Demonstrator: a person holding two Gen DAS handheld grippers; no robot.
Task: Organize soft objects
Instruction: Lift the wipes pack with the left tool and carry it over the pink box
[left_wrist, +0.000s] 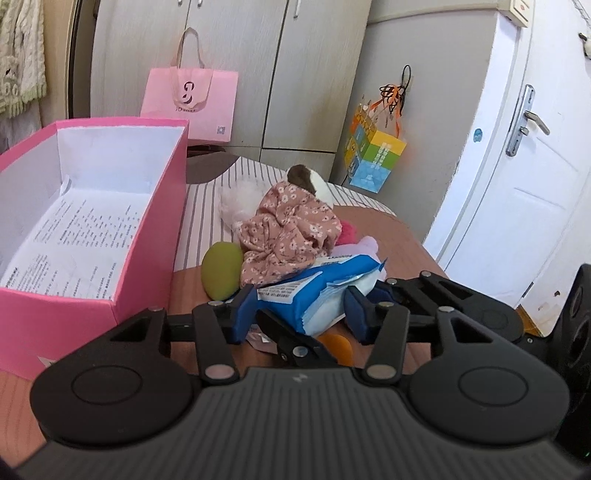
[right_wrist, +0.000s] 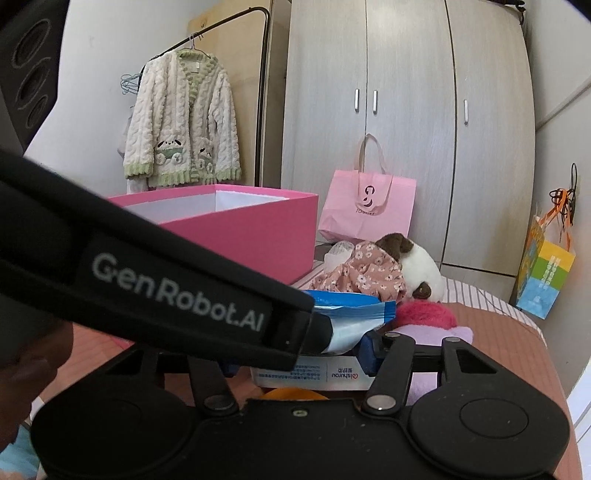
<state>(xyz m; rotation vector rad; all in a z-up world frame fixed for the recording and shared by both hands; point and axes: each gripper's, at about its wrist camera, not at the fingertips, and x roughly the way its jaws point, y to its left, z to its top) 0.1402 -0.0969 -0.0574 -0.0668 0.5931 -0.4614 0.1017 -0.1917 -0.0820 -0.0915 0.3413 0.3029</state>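
Observation:
A blue and white tissue pack (left_wrist: 314, 295) sits between the blue pads of my left gripper (left_wrist: 300, 312), which is shut on it just above the bed. My right gripper (right_wrist: 301, 356) comes in from the right and is closed on the same pack (right_wrist: 314, 374). Its right pad lies against the pack's end, and its left finger is mostly hidden behind the left gripper's body (right_wrist: 166, 291). One of the right gripper's black fingers (left_wrist: 291, 338) shows under the pack. Behind it lie a pink floral cloth (left_wrist: 291, 229), a white and brown plush (left_wrist: 310, 179) and a green soft piece (left_wrist: 221, 269).
An open pink box (left_wrist: 147, 229) stands on the left, with printed paper inside. A fluffy pink and lilac toy (right_wrist: 424, 321) lies to the right of the pack. A pink tote (left_wrist: 192, 107) leans on the wardrobe. A colourful bag (left_wrist: 373, 158) hangs near the white door (left_wrist: 517, 184).

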